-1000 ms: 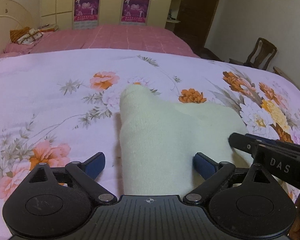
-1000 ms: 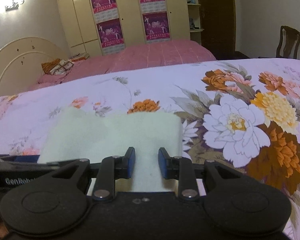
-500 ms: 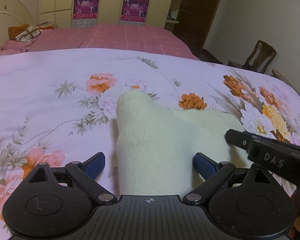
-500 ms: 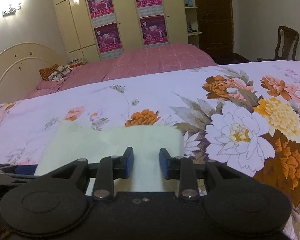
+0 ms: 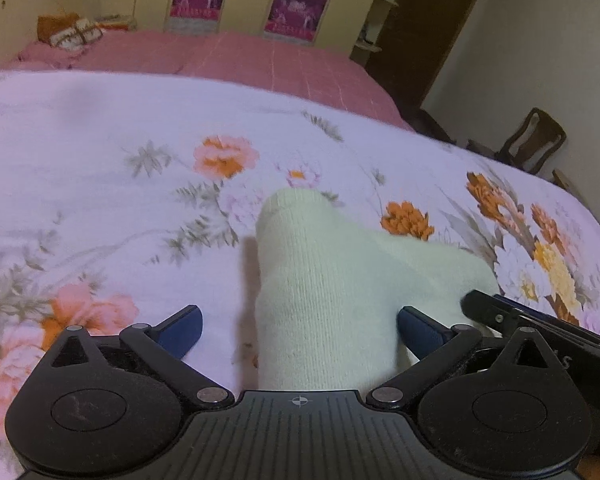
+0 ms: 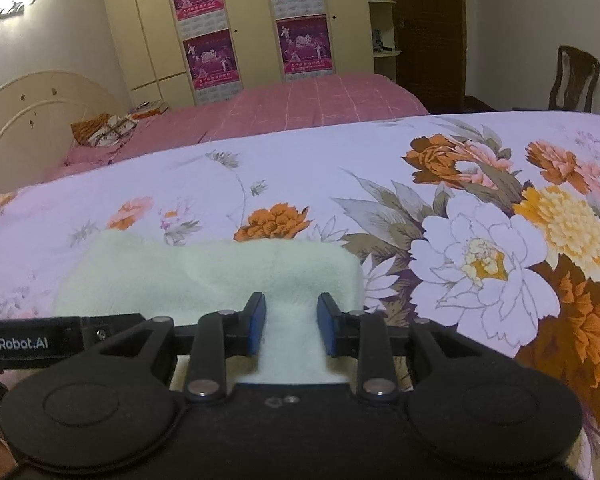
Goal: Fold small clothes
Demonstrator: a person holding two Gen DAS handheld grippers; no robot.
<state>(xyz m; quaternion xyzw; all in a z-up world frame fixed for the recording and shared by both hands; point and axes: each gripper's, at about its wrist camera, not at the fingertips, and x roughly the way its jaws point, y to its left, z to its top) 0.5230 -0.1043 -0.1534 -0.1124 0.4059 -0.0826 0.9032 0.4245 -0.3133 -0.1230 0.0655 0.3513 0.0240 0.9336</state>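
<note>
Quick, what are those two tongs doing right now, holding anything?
Left tongs: open wide and just opening further; the pale sock lies between them, not gripped.
Right tongs: narrowed around a fold of the sock; a grip cannot be told.

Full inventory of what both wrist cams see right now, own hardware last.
pale cream knitted garment: 1, pale cream, lying on the floral cover under both grippers
floral bed cover: 1, lilac-white with orange and pink flowers, near bed
pink checked bedspread: 1, pink, on the far bed
orange patterned bundle: 1, orange and white, at the far bed's head
cream arched headboard: 1, cream, left
cream wardrobe: 1, cream, back wall
purple posters: 4 in the right view, on the wardrobe doors
dark wooden chair: 1, brown, right wall
left gripper: black, blue fingers wide open either side of the garment, just been opening
right gripper: black, blue fingers narrow, garment between them
</note>
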